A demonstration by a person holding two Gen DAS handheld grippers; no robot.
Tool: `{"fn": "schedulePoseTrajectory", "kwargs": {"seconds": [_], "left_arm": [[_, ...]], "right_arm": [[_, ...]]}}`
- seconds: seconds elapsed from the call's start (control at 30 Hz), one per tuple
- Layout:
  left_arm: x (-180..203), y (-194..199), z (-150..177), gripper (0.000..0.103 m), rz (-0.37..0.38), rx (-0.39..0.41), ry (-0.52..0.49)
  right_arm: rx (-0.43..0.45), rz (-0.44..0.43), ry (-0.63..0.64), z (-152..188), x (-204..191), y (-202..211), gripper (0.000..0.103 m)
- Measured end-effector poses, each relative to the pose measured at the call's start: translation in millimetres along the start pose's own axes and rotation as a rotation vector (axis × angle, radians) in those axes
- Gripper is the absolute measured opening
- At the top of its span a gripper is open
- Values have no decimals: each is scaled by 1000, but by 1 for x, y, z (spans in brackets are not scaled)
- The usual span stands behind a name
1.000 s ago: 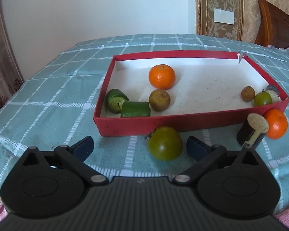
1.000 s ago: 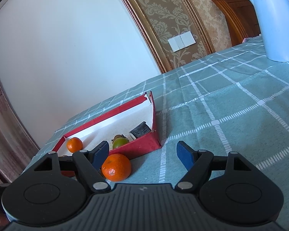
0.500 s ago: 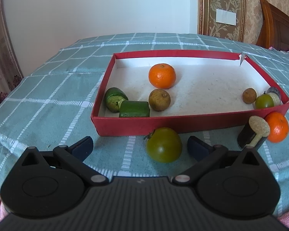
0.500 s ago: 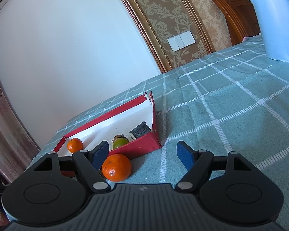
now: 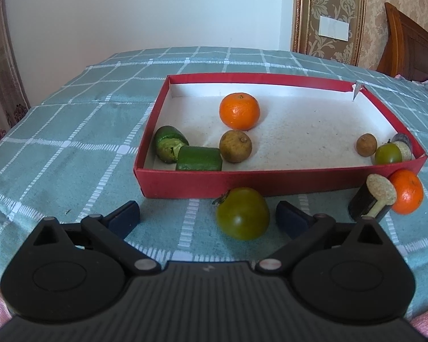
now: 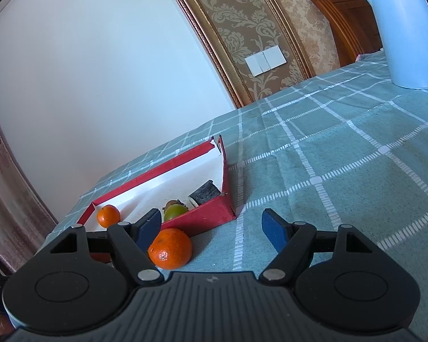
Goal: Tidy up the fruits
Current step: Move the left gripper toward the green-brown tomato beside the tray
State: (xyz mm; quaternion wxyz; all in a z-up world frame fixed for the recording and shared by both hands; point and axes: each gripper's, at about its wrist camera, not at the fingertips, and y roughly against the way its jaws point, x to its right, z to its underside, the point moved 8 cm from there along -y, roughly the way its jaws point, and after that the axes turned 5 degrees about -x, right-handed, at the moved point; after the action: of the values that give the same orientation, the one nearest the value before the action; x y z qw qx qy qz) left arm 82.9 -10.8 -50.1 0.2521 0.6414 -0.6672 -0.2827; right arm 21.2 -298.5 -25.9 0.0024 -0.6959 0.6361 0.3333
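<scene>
I have both tongs spread wide and holding nothing. The red box sits on the checked table with several fruits already inside. Three things lie outside against its near wall: a green tomato, a dark cork-topped piece and an orange at the near right corner. The left tongs have the tomato between the pads but toward the right one, not touched. The right tongs have the orange just beside their left pad, so I judge each needs only a small sideways shift.
</scene>
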Motion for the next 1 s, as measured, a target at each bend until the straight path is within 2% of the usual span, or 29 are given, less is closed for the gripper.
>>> {"fn": "schedulePoseTrajectory", "kwargs": {"seconds": [0.37, 1.0], "left_arm": [[7, 6, 1, 82, 40, 29, -26], [9, 13, 5, 67, 62, 49, -34]], "right_arm": [[2, 4, -4, 0, 1, 0, 77], [4, 3, -6, 0, 2, 1, 77]]}}
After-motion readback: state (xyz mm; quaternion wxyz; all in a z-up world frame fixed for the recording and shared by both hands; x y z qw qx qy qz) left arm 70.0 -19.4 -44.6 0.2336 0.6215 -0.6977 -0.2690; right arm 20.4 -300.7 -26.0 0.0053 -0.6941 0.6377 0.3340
